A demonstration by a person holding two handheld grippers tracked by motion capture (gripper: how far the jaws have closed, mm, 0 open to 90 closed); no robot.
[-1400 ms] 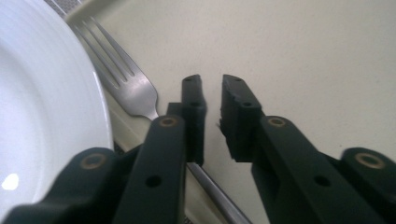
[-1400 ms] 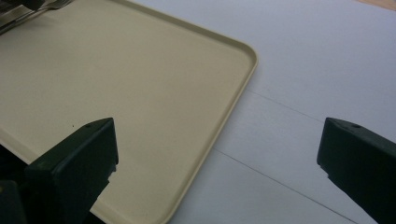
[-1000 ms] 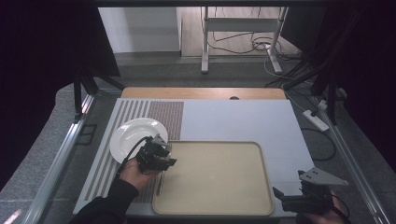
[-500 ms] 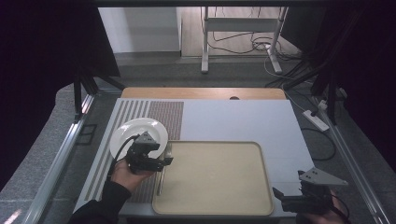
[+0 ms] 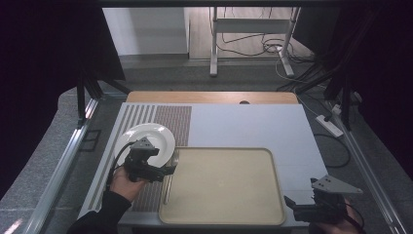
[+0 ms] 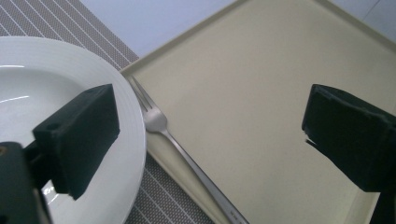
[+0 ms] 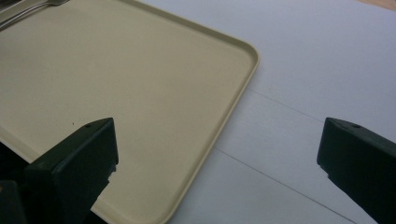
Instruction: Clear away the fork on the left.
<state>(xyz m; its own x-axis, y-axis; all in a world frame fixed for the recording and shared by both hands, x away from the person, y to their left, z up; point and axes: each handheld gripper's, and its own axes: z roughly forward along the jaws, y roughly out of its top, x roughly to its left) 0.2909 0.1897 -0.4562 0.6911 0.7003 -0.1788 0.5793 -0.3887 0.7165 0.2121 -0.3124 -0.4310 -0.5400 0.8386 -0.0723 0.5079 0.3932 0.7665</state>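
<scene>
A white plate (image 5: 146, 136) sits on a striped placemat (image 5: 168, 119) at the left. A silver fork (image 5: 170, 181) lies along the left rim of a beige tray (image 5: 224, 183), tines toward the plate. My left gripper (image 5: 170, 168) hovers over the plate's near edge and points at the tray. In the left gripper view its jaws have just been opening and stand wide; my left gripper (image 6: 210, 135) has nothing pressed in it, and the fork (image 6: 187, 156) lies below between plate (image 6: 70, 88) and tray (image 6: 271, 84). My right gripper (image 5: 288, 204) (image 7: 219, 154) stands open by the tray's (image 7: 116, 79) near right corner.
The tray holds nothing besides the fork at its rim. A white table surface (image 5: 248, 124) stretches behind and right of it, with a wooden strip (image 5: 209, 97) at the far edge. Metal rails run down both sides of the table.
My left gripper has drawn back to the left, away from the tray's edge, and its jaws have widened. The right gripper has stayed put.
</scene>
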